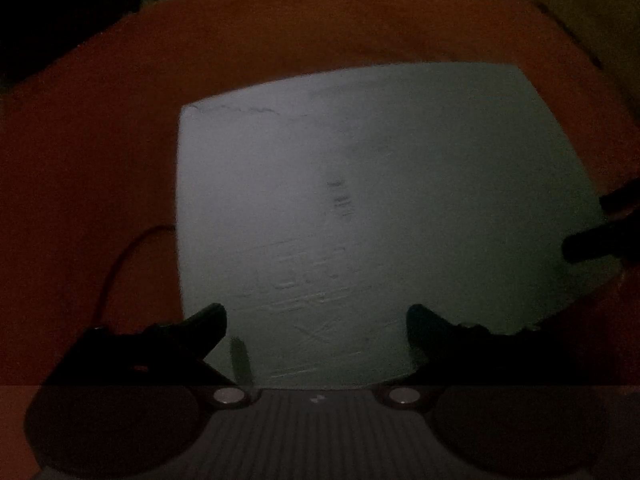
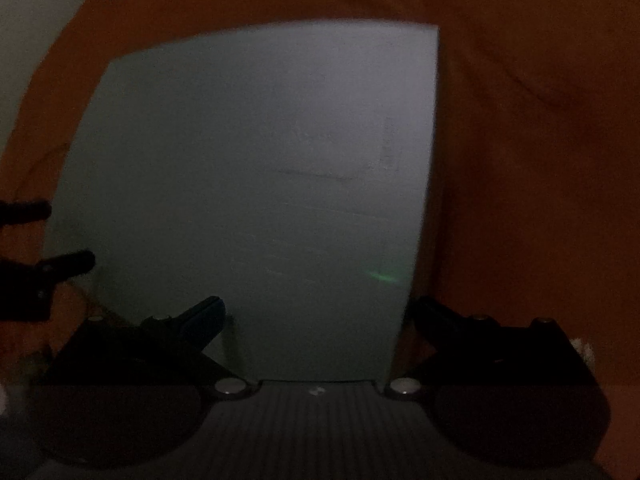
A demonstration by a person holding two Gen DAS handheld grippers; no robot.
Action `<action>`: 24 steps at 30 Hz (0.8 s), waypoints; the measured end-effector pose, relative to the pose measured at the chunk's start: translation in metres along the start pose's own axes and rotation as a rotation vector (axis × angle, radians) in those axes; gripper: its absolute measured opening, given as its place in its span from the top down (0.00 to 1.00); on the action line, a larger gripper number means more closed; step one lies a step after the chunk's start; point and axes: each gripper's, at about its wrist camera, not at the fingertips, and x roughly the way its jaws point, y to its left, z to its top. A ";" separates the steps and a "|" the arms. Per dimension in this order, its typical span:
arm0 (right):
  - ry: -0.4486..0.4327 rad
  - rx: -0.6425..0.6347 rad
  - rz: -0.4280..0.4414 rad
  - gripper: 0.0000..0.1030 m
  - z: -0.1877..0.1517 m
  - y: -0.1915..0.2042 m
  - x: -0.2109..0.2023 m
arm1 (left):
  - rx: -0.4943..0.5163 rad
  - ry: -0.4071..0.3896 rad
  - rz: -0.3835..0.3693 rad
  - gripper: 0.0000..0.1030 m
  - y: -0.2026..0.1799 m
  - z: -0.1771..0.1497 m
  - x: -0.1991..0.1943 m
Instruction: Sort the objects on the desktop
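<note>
Both views are coming through very dim and grainy, so fine detail is getting lost. A pale grey-white, flat, square board [image 1: 372, 208] is lying on an orange-red cloth [image 1: 120, 152] that is covering the bench, and faint scratches and smudged marks are showing on its surface, too blurred to read. No separate desktop objects are making themselves out on the board in this light. A thin red cord [image 1: 120, 256] is curving across the cloth just beside the board's left edge, its lower end disappearing behind the left tool [image 1: 316, 330].

The left tool is hovering over the board's near edge with its two dark fingers standing wide apart and nothing between them. In the right wrist view the right tool [image 2: 318, 318] is likewise spreading wide and gripping nothing, its left finger [image 2: 204, 318] sitting over the board and its other finger over the cloth just past the board's right edge. A small green glint [image 2: 382, 276] is glowing on the board near that edge; what is causing it cannot be told. Each tool is appearing, cut off, at the frame margin of the other's view.
</note>
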 end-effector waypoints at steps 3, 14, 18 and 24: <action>-0.069 -0.017 -0.017 0.01 0.015 0.003 -0.031 | 0.038 0.010 0.036 0.00 0.000 0.016 -0.012; -0.254 0.025 -0.065 0.00 0.062 0.053 -0.135 | 0.134 -0.063 0.223 0.00 0.016 0.080 -0.074; -0.361 0.042 -0.072 0.00 0.031 0.075 -0.156 | -0.089 -0.066 0.104 0.00 0.019 0.081 -0.104; -0.380 0.228 -0.050 0.00 -0.049 0.086 -0.152 | -0.467 -0.266 0.116 0.00 -0.009 -0.002 -0.110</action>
